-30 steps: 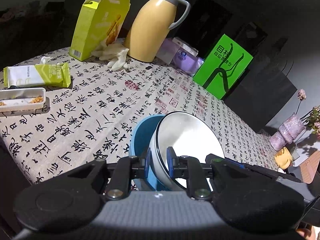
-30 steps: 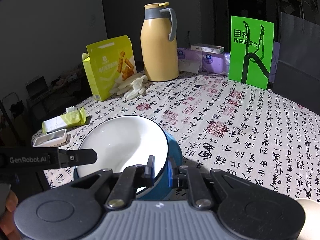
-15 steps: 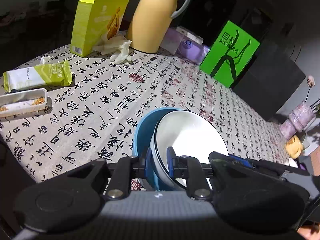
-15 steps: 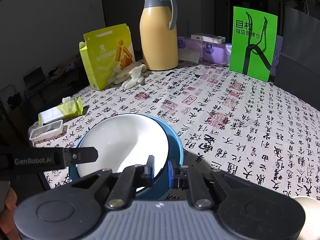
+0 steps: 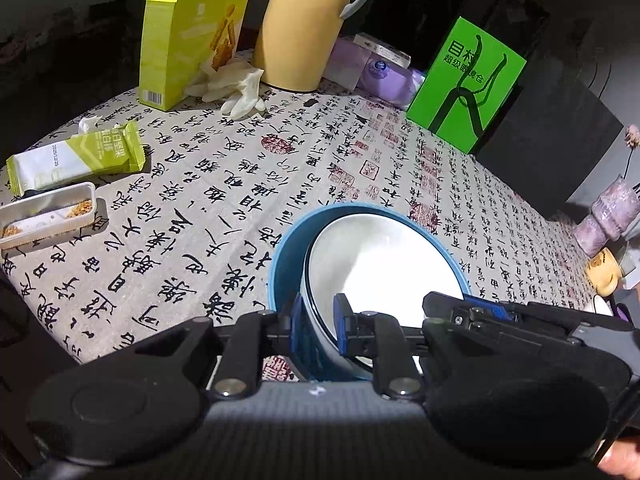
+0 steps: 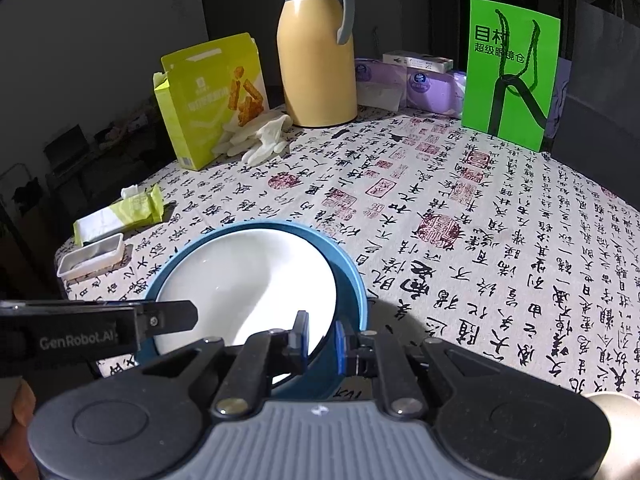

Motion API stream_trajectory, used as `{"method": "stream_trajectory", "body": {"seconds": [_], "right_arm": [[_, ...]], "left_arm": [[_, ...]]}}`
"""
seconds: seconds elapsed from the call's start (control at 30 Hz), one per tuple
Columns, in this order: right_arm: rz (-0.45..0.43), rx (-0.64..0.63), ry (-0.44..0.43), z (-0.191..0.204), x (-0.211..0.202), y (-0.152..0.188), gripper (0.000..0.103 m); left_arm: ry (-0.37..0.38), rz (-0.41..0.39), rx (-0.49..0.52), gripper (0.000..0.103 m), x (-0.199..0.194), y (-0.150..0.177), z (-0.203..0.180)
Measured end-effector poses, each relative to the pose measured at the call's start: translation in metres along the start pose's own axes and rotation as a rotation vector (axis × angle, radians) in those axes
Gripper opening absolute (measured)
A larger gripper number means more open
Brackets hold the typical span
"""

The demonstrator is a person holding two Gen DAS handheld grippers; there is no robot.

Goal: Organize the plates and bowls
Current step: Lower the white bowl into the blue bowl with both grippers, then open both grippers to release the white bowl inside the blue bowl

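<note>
The white bowl (image 6: 248, 280) sits nested inside the blue bowl (image 6: 352, 276), near the front edge of the table (image 6: 480, 240) with its calligraphy-print cloth. Compared with a second ago, the stack sits lower and flatter: the two bowls, which were tipped up toward the cameras, now lie closer to level, and more of the blue rim shows around the white one.

The left gripper (image 5: 318, 320) has its jaws drawn nearly together, clamped on the near wall of the stack, with one blue pad outside the blue bowl (image 5: 288, 264) and the other inside the white bowl (image 5: 384, 268). The right gripper (image 6: 322, 338) grips the opposite side the same way, one pad inside the white bowl and one beyond the blue rim. The left gripper's finger shows in the right wrist view, reaching in from the left edge.

Whether the blue bowl's base already touches the cloth cannot be told, since both gripper bodies hide the underside.

Judging by this, the bowls are already nested and are being set down as a pair; letting go on both sides probably comes next. The yellow thermos (image 6: 316, 56), snack box (image 6: 212, 100), white glove (image 6: 264, 140) and green bag (image 6: 512, 72) stand well apart at the far side.
</note>
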State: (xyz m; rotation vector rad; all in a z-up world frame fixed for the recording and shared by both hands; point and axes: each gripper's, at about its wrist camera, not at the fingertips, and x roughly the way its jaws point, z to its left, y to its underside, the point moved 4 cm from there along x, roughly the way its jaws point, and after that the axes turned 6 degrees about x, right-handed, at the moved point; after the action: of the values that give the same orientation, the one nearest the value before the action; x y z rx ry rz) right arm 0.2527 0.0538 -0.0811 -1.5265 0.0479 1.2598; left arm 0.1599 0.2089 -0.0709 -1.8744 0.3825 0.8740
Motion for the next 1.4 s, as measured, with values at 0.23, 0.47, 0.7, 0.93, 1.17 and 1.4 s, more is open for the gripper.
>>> {"method": "stream_trajectory", "body": {"seconds": [0.23,0.47,0.7,0.93,1.17,1.4], "right_arm": [[0.006,0.005,0.022,0.001,0.001,0.0,0.015],[-0.022,0.026,0.014,0.003,0.001,0.001,0.027],[-0.013,0.009,-0.002,0.009,0.0,0.002,0.039],[0.007,0.022,-0.011,0.008,0.0,0.0,0.041],[0.018,0.032,-0.015,0.01,-0.001,0.0,0.041],[0.029,0.101,-0.065,0.003,-0.005,-0.004,0.042]], "left_arm": [[-0.004,0.033,0.04,0.018,0.003,-0.004,-0.004],[0.024,0.046,0.013,0.022,0.003,-0.006,0.0],[0.019,0.046,-0.009,0.023,0.002,-0.006,0.001],[0.03,0.047,-0.019,0.023,0.0,-0.006,0.002],[0.03,0.043,-0.023,0.023,0.0,-0.006,0.005],[0.036,0.037,-0.032,0.023,-0.001,-0.006,0.006]]}}
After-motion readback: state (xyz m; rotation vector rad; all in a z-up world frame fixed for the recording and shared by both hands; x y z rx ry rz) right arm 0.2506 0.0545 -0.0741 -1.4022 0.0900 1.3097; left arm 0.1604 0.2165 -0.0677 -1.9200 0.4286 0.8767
